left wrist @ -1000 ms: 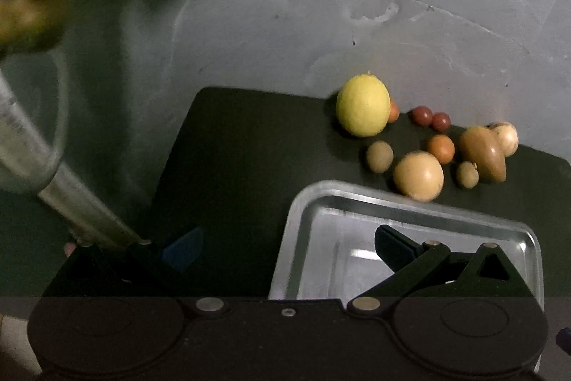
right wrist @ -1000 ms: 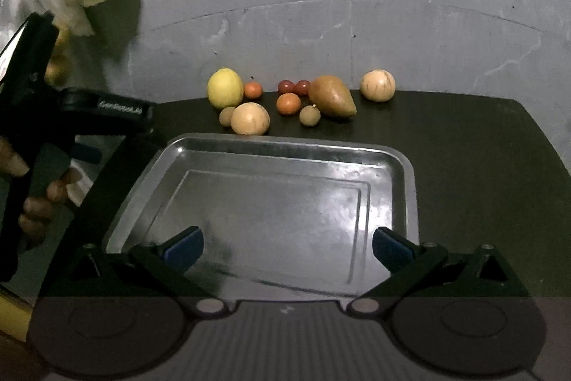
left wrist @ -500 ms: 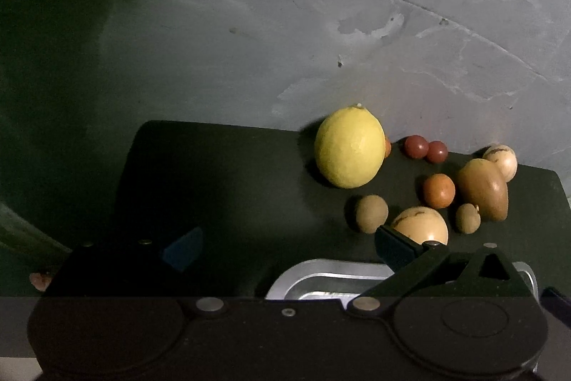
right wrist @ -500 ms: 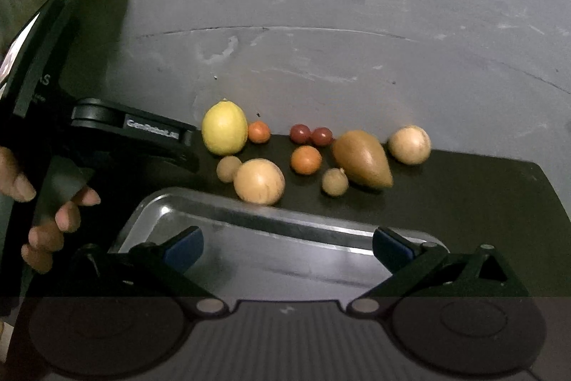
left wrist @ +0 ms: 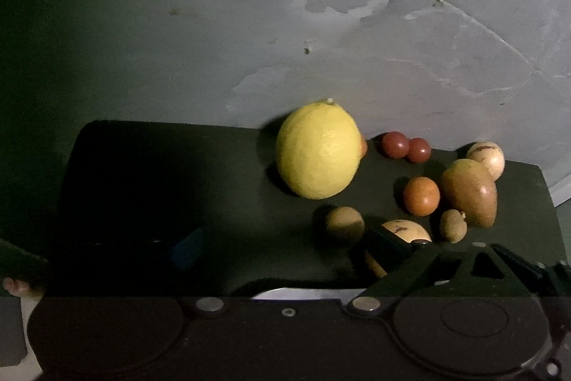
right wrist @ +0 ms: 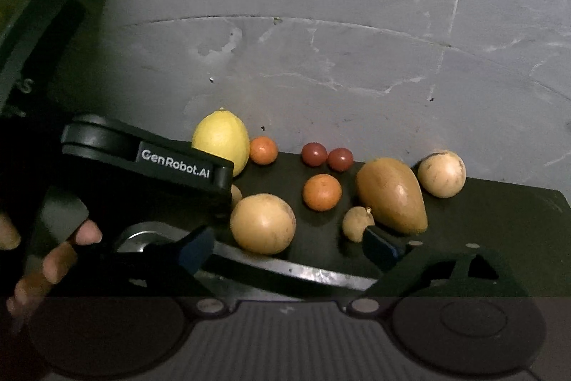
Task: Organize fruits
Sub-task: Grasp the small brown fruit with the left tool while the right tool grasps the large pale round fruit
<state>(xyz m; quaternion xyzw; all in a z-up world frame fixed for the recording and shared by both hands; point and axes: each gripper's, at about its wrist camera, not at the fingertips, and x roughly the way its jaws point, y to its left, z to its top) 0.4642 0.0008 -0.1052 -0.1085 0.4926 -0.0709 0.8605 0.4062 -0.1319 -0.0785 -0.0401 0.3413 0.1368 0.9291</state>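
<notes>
Desk (right wrist: 499,224), dark-topped, carries all items against a grey wall (right wrist: 321,24). Metal tray (right wrist: 321,272): only its far rim shows, directly beneath both grippers, nearer than the fruit; judged to be the destination. Left gripper (left wrist: 282,247): fingers apart, empty, pointed at the lemon (left wrist: 318,149) just ahead, likely the first pick as the largest piece. Right gripper (right wrist: 289,245): fingers apart, empty, with the round tan fruit (right wrist: 263,224) between and just beyond its tips. Pear-shaped brown fruit (right wrist: 392,201) lies ahead-right, a pale round fruit (right wrist: 441,173) beyond it. Small orange fruit (right wrist: 322,192) and two red berries (right wrist: 326,156) sit farther ahead. No fruit is visible on the tray's exposed rim.
</notes>
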